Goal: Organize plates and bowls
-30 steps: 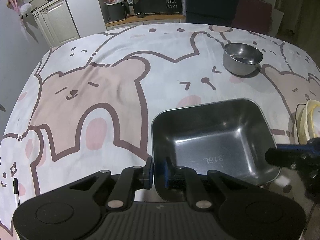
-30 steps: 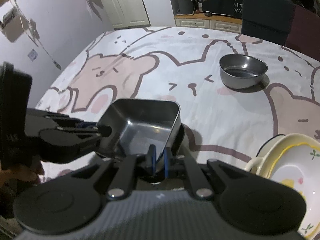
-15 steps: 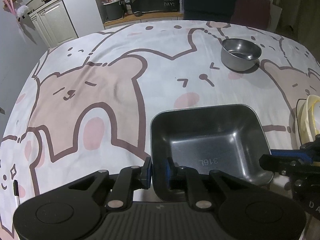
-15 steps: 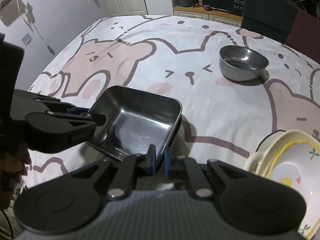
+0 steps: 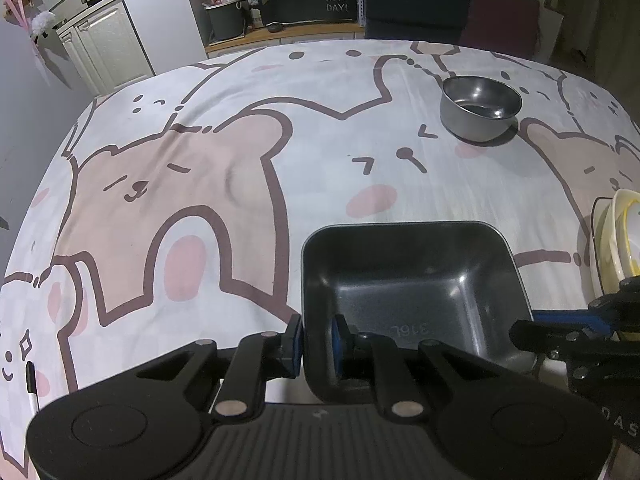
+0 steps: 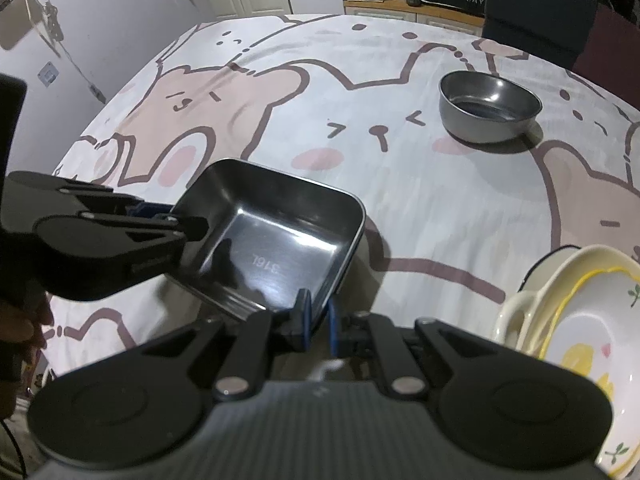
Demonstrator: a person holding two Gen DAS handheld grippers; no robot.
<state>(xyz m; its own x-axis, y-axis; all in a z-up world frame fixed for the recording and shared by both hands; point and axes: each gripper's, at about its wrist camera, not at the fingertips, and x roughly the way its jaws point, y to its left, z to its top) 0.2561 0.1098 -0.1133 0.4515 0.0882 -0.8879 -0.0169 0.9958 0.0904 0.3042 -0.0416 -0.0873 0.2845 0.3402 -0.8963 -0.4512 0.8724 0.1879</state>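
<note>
Both tongs grip the square steel tray (image 5: 412,292) by its rim. In the left wrist view the left tongs (image 5: 316,340) clench the tray's near-left wall at lower centre, one blue pad outside and one inside; the right tongs (image 5: 560,320) reach in from the lower right edge. In the right wrist view the right tongs (image 6: 316,316) pinch the tray's near corner. A round steel bowl (image 6: 488,112) sits alone at upper right on the bear-print worktop (image 6: 400,80). Stacked cream plates (image 6: 580,320) lie at lower right.
</note>
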